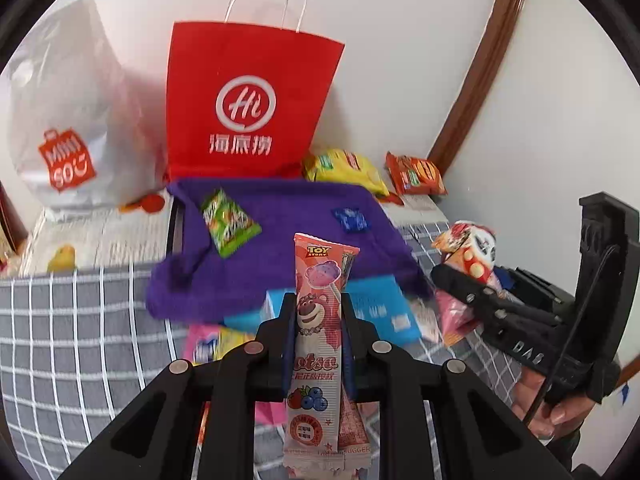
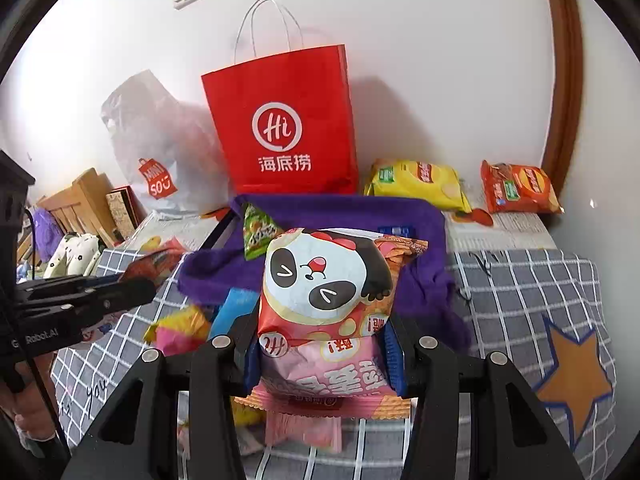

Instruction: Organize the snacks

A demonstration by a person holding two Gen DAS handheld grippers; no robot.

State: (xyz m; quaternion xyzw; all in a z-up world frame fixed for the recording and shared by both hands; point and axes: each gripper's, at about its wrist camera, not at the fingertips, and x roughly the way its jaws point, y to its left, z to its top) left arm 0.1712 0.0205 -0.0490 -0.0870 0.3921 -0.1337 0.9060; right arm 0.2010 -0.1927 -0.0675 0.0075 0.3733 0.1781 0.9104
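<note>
My left gripper (image 1: 318, 312) is shut on a long pink Toy Story lollipop packet (image 1: 318, 320), held upright above the bed. My right gripper (image 2: 324, 344) is shut on a puffy pink panda snack bag (image 2: 326, 288); it also shows at the right of the left wrist view (image 1: 470, 256). Ahead lies a purple towel (image 1: 288, 216) with a green candy packet (image 1: 228, 222) and a small blue packet (image 1: 350, 219) on it. A red paper bag (image 1: 250, 96) stands behind the towel against the wall. Several loose snacks lie under the grippers, among them a blue box (image 1: 376, 308).
A white Miniso plastic bag (image 1: 68, 120) stands left of the red bag. A yellow chip bag (image 2: 416, 182) and an orange chip bag (image 2: 516, 188) lie at the back right. The grey checked bedspread (image 2: 520, 280) covers the surface. A brown door frame (image 2: 564, 80) runs up the right wall.
</note>
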